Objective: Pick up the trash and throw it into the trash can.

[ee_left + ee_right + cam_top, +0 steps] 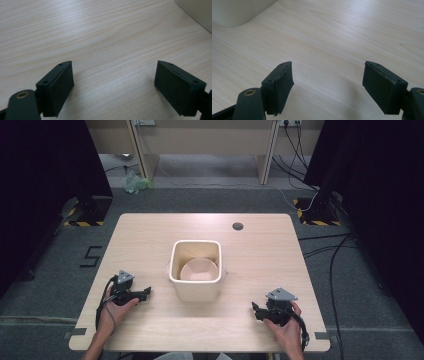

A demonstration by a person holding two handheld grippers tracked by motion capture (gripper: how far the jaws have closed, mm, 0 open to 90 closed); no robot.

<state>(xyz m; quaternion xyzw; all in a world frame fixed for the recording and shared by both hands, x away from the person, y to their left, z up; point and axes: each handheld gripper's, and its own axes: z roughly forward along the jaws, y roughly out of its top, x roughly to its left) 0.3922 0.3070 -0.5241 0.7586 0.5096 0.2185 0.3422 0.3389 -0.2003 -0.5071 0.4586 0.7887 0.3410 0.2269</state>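
Note:
A cream square bin stands in the middle of the wooden table, with a round beige bowl lying inside it. My left gripper rests low on the table to the bin's left, held by a hand, its jaws wide apart over bare wood. My right gripper sits near the front right of the table, also open with nothing between its jaws. A corner of the bin shows at the top right of the left gripper view, and the bin at the top left of the right gripper view.
A small round grommet hole sits near the table's far edge. Black stands with striped bases flank the table on the grey floor, and cables run along the right side. A desk frame stands behind.

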